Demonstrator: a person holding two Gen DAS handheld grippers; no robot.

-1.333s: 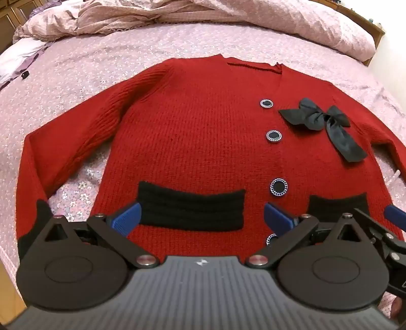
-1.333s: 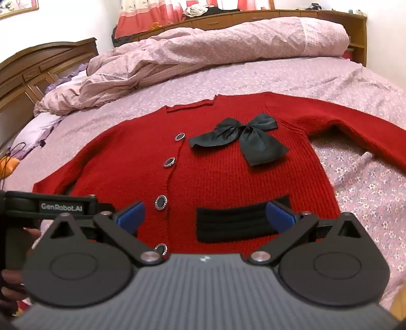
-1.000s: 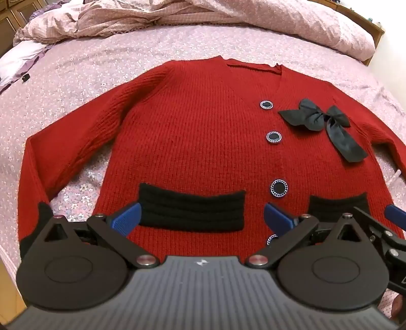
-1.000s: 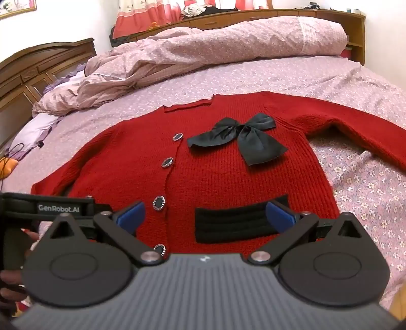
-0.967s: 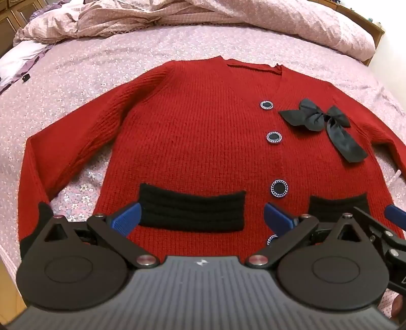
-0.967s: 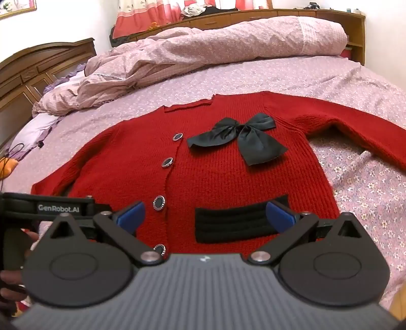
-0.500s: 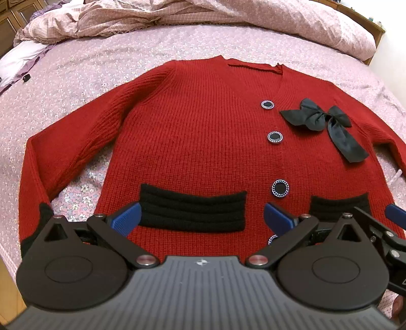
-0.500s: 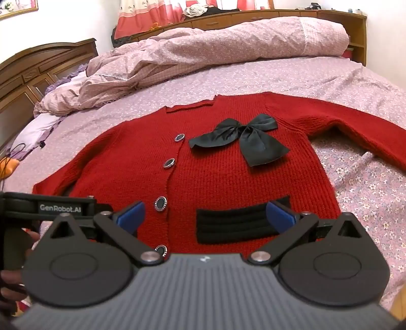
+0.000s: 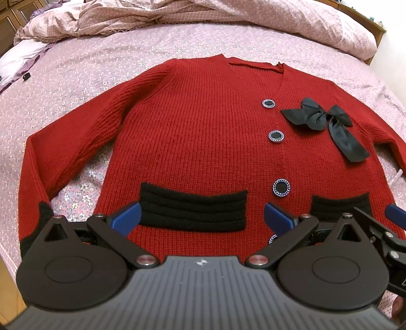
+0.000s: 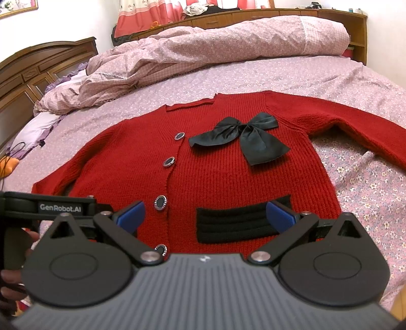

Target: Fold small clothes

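Observation:
A red knit cardigan (image 9: 198, 132) (image 10: 228, 172) lies flat and face up on the bed, sleeves spread to both sides. It has a black bow (image 9: 327, 121) (image 10: 243, 137), round dark buttons and two black pocket bands (image 9: 192, 210) (image 10: 236, 223). My left gripper (image 9: 201, 218) hovers open over the hem above the left pocket band. Over the hem by the right pocket band, my right gripper (image 10: 205, 215) stands open too. Neither holds anything. The left gripper's body (image 10: 50, 205) shows at the left of the right wrist view, with a hand on it.
The bed has a pink flowered sheet (image 9: 101, 61) (image 10: 368, 193). A rumpled pink duvet (image 10: 203, 48) (image 9: 228, 15) lies along the far side. A wooden headboard (image 10: 38, 71) stands at the left. A white pillow (image 10: 38, 127) and an orange thing (image 10: 9, 165) lie near it.
Both grippers have drifted very slightly; the cardigan sits a little lower in both views. Nothing was gripped or let go.

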